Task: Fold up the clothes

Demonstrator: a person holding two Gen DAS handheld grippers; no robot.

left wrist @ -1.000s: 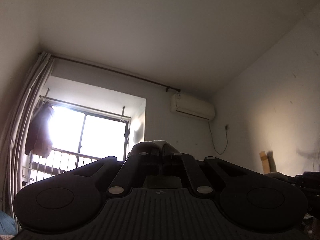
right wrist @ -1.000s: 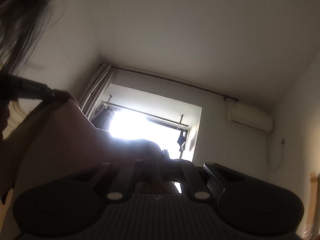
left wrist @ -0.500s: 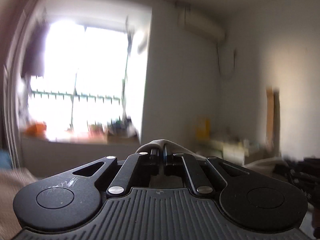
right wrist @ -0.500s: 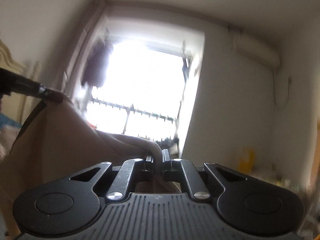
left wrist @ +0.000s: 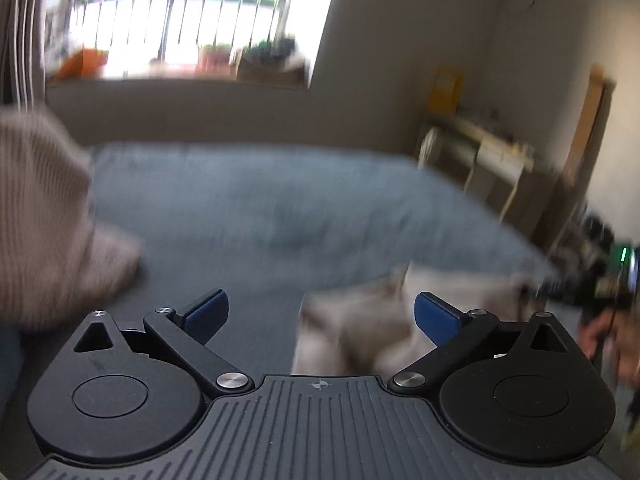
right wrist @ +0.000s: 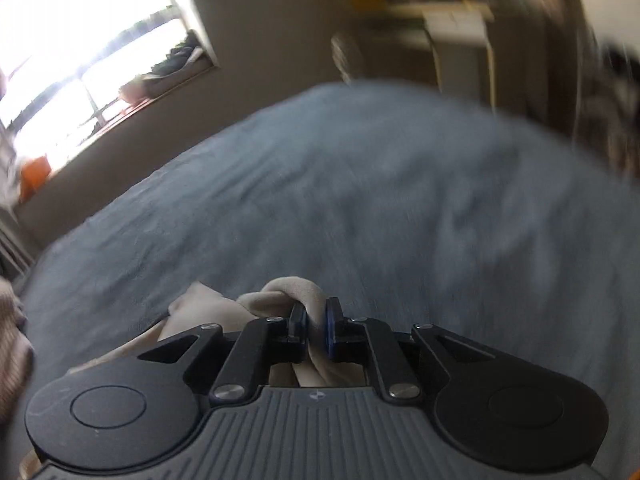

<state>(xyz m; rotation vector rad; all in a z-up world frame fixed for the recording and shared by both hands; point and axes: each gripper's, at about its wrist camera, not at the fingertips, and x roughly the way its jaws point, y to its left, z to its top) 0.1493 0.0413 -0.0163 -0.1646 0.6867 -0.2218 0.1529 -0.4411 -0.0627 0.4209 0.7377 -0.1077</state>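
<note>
A beige garment [left wrist: 360, 320] lies bunched on the blue-grey bed [left wrist: 248, 208], low and right of centre in the blurred left wrist view. My left gripper [left wrist: 320, 312] stands open above the bed, its blue pads wide apart with nothing between them; the garment lies under its right finger. In the right wrist view my right gripper [right wrist: 316, 320] is shut on a rolled fold of the same beige garment [right wrist: 296, 292], which trails down and left beneath it over the bed [right wrist: 360, 184].
A ribbed beige knit [left wrist: 44, 216] hangs at the left edge. A bright window [left wrist: 180, 12] with a cluttered sill is behind the bed. A white shelf unit [left wrist: 480, 156] stands at the right. A hand [left wrist: 616, 336] with dark gear shows at far right.
Both grippers swung down from the ceiling and window toward the bed. The left gripper, shut on the garment before, has let go and opened. The right gripper still holds cloth.
</note>
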